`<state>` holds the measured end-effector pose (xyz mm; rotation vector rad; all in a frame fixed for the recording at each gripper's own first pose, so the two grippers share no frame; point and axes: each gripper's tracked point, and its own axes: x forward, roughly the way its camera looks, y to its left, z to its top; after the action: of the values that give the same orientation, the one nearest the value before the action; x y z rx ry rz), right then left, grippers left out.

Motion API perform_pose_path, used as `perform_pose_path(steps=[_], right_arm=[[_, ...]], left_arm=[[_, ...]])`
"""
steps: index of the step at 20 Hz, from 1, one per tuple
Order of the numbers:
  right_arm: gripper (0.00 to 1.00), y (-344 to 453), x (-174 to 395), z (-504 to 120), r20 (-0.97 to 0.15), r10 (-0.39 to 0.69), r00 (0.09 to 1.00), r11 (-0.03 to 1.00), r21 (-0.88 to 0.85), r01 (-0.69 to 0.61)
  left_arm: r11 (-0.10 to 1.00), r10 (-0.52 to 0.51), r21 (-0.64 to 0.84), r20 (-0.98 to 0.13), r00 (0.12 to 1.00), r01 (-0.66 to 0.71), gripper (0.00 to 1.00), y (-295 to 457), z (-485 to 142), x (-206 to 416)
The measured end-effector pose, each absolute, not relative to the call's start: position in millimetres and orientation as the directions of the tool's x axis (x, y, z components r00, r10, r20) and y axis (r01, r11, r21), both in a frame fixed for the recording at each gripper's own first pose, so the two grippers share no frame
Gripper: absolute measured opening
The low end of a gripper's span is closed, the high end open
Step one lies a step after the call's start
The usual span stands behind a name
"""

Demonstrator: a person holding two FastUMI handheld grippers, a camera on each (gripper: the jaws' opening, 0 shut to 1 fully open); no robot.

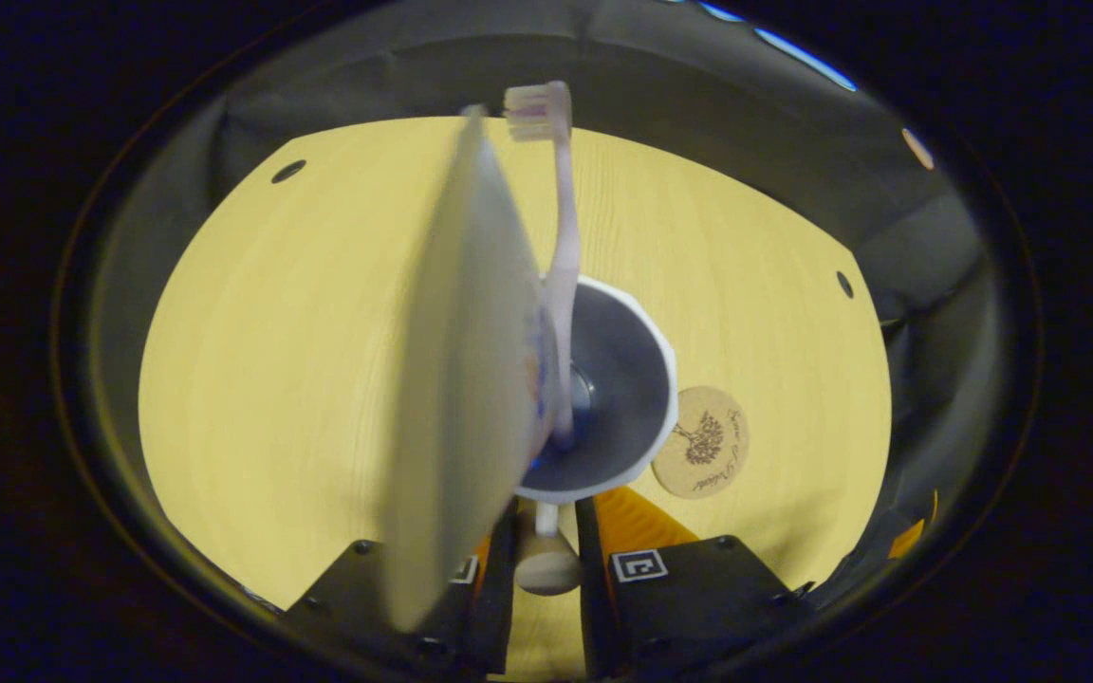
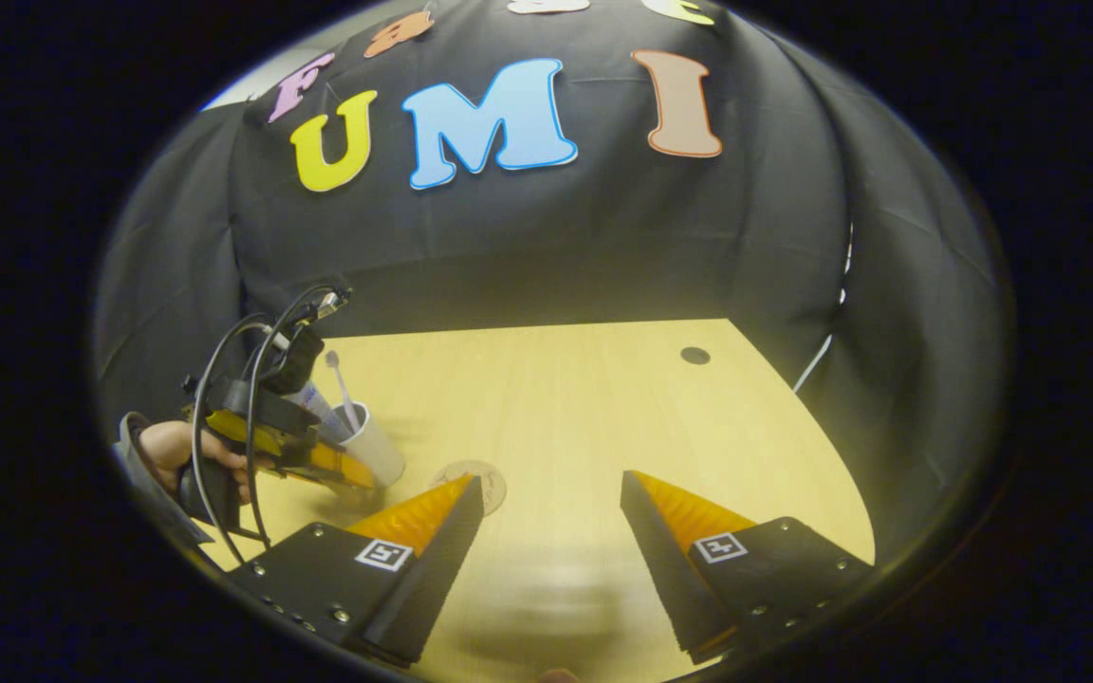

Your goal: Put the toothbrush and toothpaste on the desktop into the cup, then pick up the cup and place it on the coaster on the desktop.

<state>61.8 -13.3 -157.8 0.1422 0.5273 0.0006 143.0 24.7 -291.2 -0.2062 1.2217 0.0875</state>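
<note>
A white cup point(image 1: 665, 379) is seen from above in the left gripper view, with a pale pink toothbrush point(image 1: 561, 266) standing in it, bristles up. A blurred toothpaste tube point(image 1: 461, 379) leans out of the cup close to the camera. My left gripper point(image 1: 546, 569) is shut on a pale rounded part at the cup's near side. A round cork coaster point(image 1: 700, 441) lies just right of the cup. In the right gripper view the cup point(image 2: 380, 451) is held by the left gripper beside the coaster point(image 2: 475, 479). My right gripper point(image 2: 551, 493) hangs open over the table with nothing between its fingers.
The yellow wooden tabletop point(image 2: 584, 398) has small dark holes point(image 1: 287, 171) point(image 2: 694, 355) near its far corners. Black cloth walls close it in on all sides. A hand point(image 2: 167, 446) holds the left gripper at the table's left, cables looping above it.
</note>
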Motion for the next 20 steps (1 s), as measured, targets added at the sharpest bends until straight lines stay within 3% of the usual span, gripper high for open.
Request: perform_pose_path(steps=[2,4,5,9,20], right_arm=[[0.88,-15,59,-158,-0.501,0.035,0.865,0.990,0.136,0.039],[0.92,-18,59,-158,-0.501,0.030,0.865,0.990,0.136,0.044],[0.88,-19,58,-159,-0.502,0.028,0.864,0.990,0.136,0.048],[0.92,-23,55,-160,-0.503,0.020,0.864,0.988,0.142,0.060],[0.92,-31,52,-160,-0.496,0.004,0.869,0.984,0.159,0.086]], left_arm=[[0.980,-0.034,-0.100,-0.937,0.347,-0.174,0.38,26,-291,143],[0.982,-0.032,-0.095,-0.935,0.352,-0.162,0.33,25,-291,141],[0.982,-0.036,-0.098,-0.934,0.354,-0.159,0.34,24,-290,141],[0.982,-0.046,-0.112,-0.924,0.380,-0.153,0.33,20,-284,140],[0.992,-0.117,-0.124,-0.916,0.383,0.007,0.34,-49,-269,135]])
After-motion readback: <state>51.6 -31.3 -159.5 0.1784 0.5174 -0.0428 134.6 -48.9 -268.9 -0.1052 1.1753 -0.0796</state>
